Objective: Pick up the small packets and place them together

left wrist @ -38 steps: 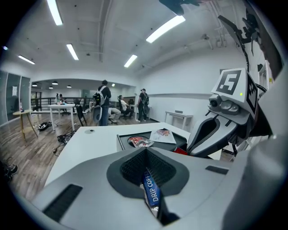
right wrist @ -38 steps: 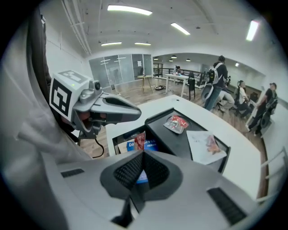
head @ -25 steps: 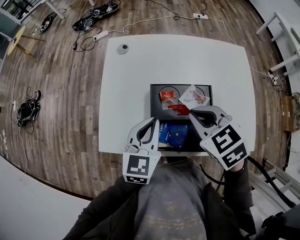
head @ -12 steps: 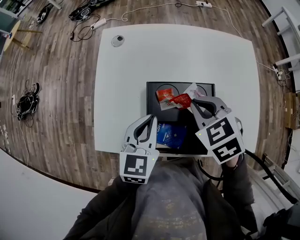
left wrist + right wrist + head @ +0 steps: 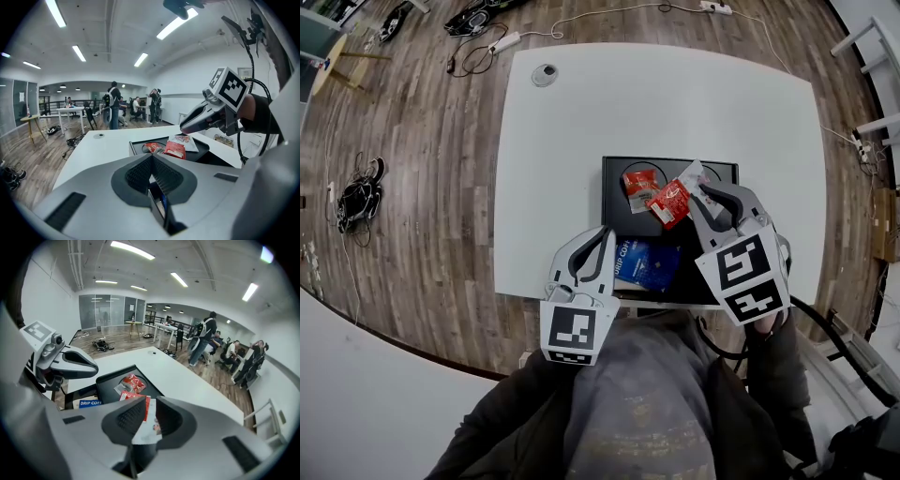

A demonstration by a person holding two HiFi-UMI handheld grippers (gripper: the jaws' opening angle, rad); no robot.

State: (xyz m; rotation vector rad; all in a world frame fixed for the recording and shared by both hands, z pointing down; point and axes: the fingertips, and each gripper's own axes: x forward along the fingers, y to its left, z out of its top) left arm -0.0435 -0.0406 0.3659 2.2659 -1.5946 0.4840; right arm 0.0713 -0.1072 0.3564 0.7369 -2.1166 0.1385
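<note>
A black tray (image 5: 614, 217) lies on the white table (image 5: 581, 141). In it are a red packet (image 5: 637, 180), a white packet (image 5: 695, 174) and a blue coffee packet (image 5: 654, 264). My right gripper (image 5: 701, 197) hovers over the tray's right side. Its jaws have just been opening, and a red-and-white packet (image 5: 149, 420) sits slanted and loose in the gap. In the head view this packet (image 5: 668, 202) stands tilted at the tips. My left gripper (image 5: 605, 236) is shut and empty, above the tray's near left corner and next to the blue packet.
A small grey disc (image 5: 547, 73) sits at the table's far left corner. Cables and power strips (image 5: 502, 42) lie on the wooden floor beyond it, and shoes (image 5: 356, 199) to the left. People (image 5: 114, 103) stand and sit far across the room.
The right gripper carried the red-and-white packet a little further into the tray, toward the other red packet. The packet now stands tilted instead of flat. The left gripper stayed put.
</note>
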